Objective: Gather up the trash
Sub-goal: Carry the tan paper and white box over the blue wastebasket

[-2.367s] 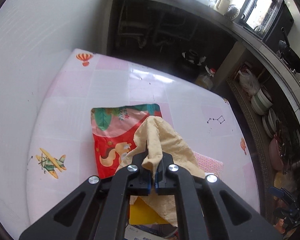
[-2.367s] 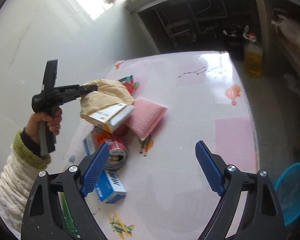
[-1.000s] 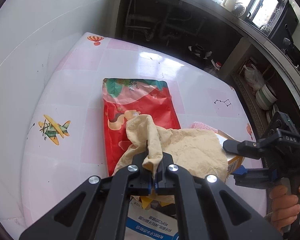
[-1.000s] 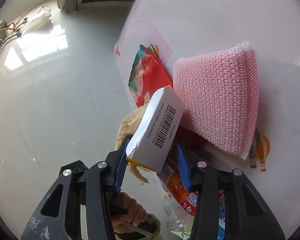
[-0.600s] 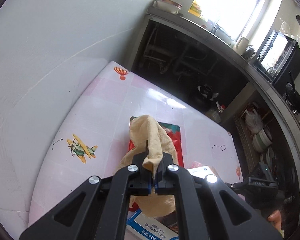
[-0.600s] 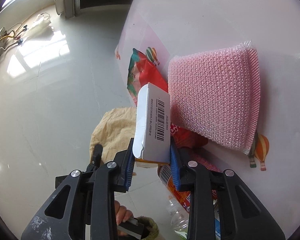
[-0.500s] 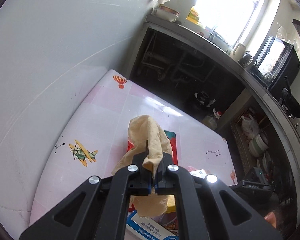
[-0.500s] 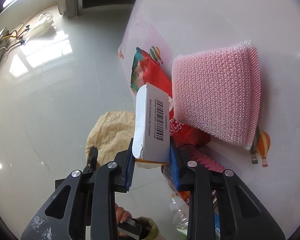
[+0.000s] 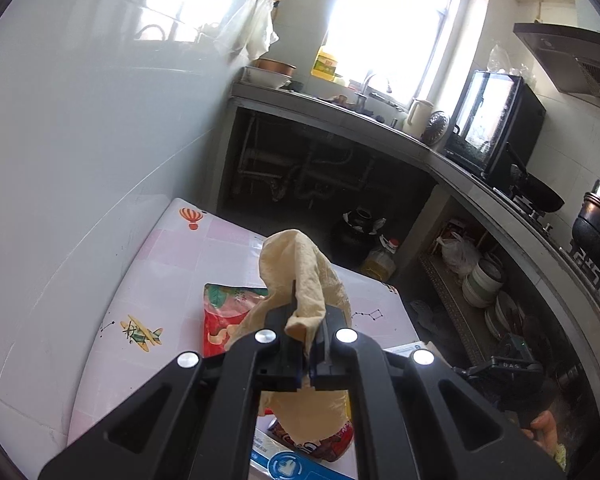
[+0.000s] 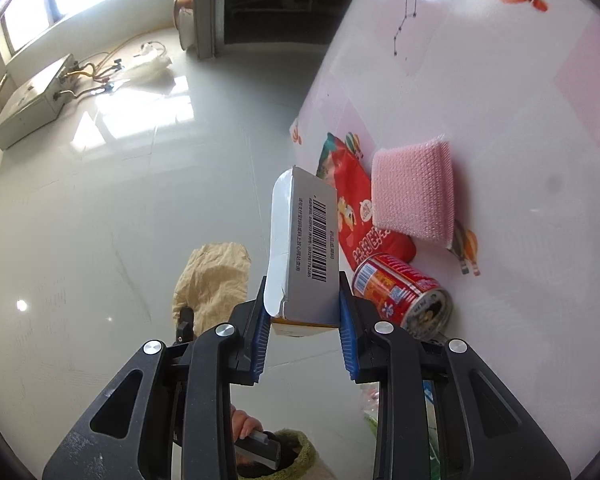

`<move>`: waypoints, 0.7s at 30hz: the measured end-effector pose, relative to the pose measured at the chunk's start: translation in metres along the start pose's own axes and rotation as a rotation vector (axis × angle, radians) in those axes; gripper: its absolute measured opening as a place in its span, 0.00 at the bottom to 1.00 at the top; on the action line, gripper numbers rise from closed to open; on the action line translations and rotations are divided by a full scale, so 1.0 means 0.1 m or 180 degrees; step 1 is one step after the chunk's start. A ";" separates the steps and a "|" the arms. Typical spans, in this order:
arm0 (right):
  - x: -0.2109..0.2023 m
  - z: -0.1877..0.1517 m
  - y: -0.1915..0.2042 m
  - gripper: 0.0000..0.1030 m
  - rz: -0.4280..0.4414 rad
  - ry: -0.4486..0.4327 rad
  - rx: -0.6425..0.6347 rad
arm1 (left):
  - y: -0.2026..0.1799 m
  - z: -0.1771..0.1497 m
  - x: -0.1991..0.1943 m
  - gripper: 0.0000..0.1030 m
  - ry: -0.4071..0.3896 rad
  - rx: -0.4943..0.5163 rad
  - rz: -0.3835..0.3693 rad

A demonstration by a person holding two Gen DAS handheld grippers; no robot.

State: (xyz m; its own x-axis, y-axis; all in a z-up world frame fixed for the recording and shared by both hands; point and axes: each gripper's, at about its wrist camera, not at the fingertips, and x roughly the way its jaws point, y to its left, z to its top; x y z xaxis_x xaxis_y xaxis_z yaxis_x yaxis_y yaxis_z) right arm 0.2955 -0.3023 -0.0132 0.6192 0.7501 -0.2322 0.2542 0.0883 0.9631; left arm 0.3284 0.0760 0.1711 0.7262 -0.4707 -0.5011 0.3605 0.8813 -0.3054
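Left gripper (image 9: 310, 354) has its fingers pinched tight on a crumpled tan paper bag (image 9: 300, 276), up off the surface (image 9: 172, 256). Right gripper (image 10: 302, 322) clamps a small barcode box (image 10: 306, 240), above the red can (image 10: 400, 294).

Sponge (image 10: 414, 194) on snack bag (image 10: 354, 216), can (image 10: 400, 294) beside it, on table (image 10: 520, 140)

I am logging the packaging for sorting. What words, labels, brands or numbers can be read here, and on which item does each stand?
"DAS": on the right gripper's body, seen from the left wrist view.
Small box: barcode with digits and Chinese lines, too small to read.
Red snack bag: large Chinese characters, blurred.
Red can: label print, unreadable.
Blue-and-white box: thumbs-up sign only.
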 end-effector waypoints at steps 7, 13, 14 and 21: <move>-0.91 -0.16 -0.24 0.27 0.0090 -0.0561 0.0035 | -0.67 -0.22 0.10 0.01 0.0164 0.0497 -0.0180; -1.60 -0.30 -0.59 0.27 0.0097 -0.0934 0.0179 | -1.21 -0.40 0.24 0.01 0.0333 0.0729 -0.0376; -1.69 -0.32 -0.66 0.27 0.0096 -0.0987 0.0210 | -1.31 -0.44 0.27 0.01 0.0373 0.0772 -0.0402; -2.28 -0.50 -1.02 0.27 0.0141 -0.1329 0.0404 | -1.94 -0.74 0.55 0.01 0.0662 0.1079 -0.0569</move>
State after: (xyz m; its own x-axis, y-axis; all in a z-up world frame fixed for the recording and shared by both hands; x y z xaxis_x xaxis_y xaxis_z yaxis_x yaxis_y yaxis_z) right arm 0.0912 -0.4492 -0.0513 0.8721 0.4198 -0.2513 0.2939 -0.0388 0.9551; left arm 0.2553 -0.1239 0.1424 0.5141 -0.5849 -0.6274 0.6669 0.7325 -0.1365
